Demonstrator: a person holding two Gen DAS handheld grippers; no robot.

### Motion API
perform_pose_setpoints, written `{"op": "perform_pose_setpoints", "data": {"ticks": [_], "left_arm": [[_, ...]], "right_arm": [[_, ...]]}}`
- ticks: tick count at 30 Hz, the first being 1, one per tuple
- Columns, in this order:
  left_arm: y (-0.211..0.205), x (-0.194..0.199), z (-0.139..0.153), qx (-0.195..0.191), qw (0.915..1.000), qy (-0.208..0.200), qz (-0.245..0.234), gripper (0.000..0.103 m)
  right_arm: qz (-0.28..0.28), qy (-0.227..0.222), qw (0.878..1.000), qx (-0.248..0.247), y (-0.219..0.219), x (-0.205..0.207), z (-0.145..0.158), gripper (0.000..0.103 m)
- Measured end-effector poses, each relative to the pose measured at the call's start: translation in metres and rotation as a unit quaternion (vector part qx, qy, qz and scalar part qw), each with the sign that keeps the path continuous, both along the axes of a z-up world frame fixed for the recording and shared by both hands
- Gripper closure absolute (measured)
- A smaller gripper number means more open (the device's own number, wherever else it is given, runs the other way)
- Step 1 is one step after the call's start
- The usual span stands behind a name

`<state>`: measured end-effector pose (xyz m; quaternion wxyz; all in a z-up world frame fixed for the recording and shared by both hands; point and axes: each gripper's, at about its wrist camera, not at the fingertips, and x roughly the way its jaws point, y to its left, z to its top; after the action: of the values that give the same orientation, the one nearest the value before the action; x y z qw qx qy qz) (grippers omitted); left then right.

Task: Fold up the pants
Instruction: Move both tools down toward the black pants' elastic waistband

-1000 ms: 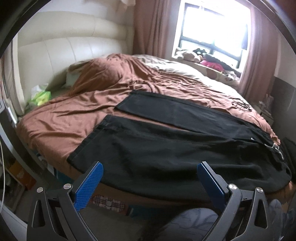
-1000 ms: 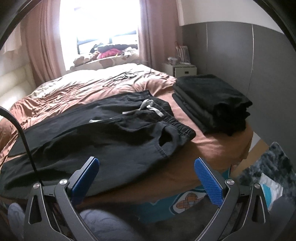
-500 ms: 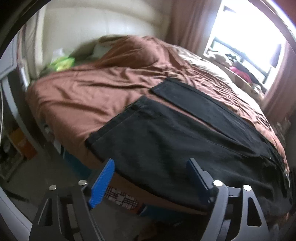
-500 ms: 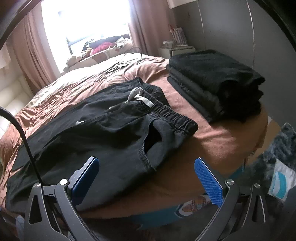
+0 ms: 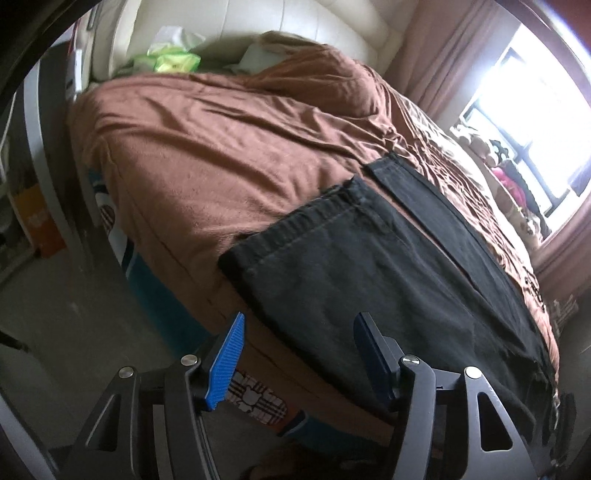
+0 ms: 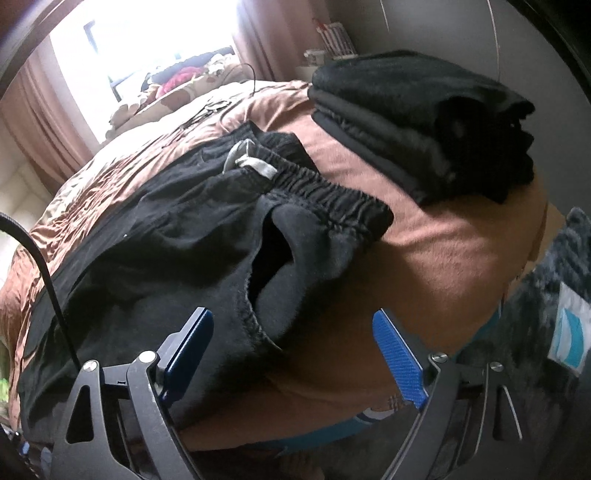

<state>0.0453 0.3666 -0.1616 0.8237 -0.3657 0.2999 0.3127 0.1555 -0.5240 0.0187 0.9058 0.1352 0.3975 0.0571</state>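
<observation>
Black pants (image 5: 369, 266) lie spread flat across the brown bed cover (image 5: 207, 140). The left wrist view shows the two leg hems (image 5: 295, 225) near the bed's front edge. My left gripper (image 5: 299, 343) hovers just short of the near leg's hem corner, its jaws closing, with no cloth pressed between the pads. In the right wrist view the elastic waistband (image 6: 332, 199) with a white drawstring (image 6: 251, 162) lies ahead. My right gripper (image 6: 291, 343) straddles the near waist corner and side pocket opening (image 6: 269, 258), jaws closing, pads still apart from the cloth.
A stack of folded dark garments (image 6: 424, 122) sits on the bed to the right of the waistband. A green tissue pack (image 5: 170, 59) lies by the cream headboard (image 5: 258, 22). The window sill (image 6: 177, 77) holds clutter. A dark rug (image 6: 535, 332) covers the floor at right.
Both grippers came down and closer to the bed edge, the left swinging toward the leg hems, the right toward the waist corner. Both sets of jaws narrowed, the left more.
</observation>
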Motion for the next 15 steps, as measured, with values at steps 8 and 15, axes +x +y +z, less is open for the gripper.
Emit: {"op": "perform_pose_setpoints", "data": {"ticks": [8, 15], "left_arm": [[0.024, -0.008, -0.010, -0.020, 0.9989, -0.030, 0.028, 0.060], [0.041, -0.017, -0.008, -0.029, 0.9971, -0.054, 0.045, 0.085]], "right_arm": [[0.016, 0.009, 0.999, 0.029, -0.007, 0.010, -0.003, 0.015], [0.011, 0.017, 0.998, 0.060, -0.029, 0.013, -0.011, 0.016]]}}
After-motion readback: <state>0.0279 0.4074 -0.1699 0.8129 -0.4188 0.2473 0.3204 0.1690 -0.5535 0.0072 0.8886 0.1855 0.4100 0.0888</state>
